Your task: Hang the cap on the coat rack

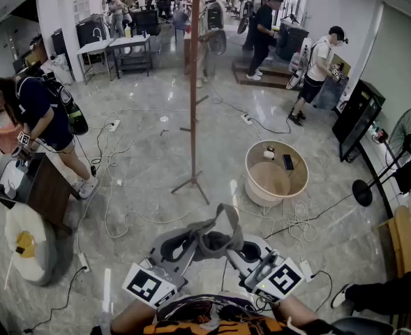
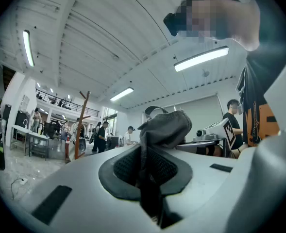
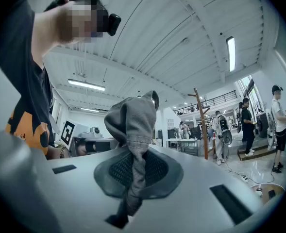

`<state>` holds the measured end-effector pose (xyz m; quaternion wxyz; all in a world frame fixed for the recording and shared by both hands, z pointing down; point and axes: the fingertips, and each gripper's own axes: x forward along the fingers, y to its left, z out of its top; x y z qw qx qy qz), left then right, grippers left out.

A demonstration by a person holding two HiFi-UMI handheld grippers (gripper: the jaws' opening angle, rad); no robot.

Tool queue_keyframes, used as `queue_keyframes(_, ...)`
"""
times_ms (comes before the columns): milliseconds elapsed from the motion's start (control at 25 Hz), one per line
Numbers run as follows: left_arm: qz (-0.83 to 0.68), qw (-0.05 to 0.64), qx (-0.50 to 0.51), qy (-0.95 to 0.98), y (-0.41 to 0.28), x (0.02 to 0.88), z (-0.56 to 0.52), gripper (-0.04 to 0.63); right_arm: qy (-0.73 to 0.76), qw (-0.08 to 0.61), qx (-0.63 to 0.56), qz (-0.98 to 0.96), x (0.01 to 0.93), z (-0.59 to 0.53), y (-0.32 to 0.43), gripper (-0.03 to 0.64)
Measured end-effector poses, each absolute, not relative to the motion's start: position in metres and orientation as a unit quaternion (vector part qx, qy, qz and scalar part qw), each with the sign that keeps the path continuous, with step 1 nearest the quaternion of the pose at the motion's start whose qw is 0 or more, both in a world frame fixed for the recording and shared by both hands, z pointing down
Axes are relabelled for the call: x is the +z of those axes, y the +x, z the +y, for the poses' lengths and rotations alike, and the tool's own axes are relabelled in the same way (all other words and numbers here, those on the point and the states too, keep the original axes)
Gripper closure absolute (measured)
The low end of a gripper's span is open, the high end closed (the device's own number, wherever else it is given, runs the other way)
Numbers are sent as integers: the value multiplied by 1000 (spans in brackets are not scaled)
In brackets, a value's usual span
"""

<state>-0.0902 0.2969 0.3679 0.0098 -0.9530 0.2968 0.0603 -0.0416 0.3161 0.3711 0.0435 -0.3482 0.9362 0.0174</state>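
A grey cap (image 1: pixel 215 237) hangs crumpled between my two grippers, close in front of my chest. My left gripper (image 1: pixel 179 245) is shut on one side of the cap (image 2: pixel 164 127), the cloth pinched between its dark pads. My right gripper (image 1: pixel 243 248) is shut on the other side of the cap (image 3: pixel 131 120). The wooden coat rack (image 1: pixel 194 82) stands upright on the floor a few steps ahead, with short pegs and a spread foot. It also shows as a thin brown pole, the coat rack (image 2: pixel 80 125), far left in the left gripper view, and the coat rack (image 3: pixel 200 123) right of centre in the right gripper view.
A round wooden tub (image 1: pixel 276 173) stands right of the rack. Cables (image 1: pixel 132 152) run over the tiled floor. A person (image 1: pixel 34 121) bends at a cabinet on the left, a fan (image 1: pixel 393 152) stands at the right, and several people stand further back.
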Motion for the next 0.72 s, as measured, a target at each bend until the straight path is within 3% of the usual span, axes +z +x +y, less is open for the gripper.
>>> queue_keyframes(720, 297, 15, 49, -953, -60, 367, 296, 548, -351, 54, 7, 935, 374, 312, -9, 600)
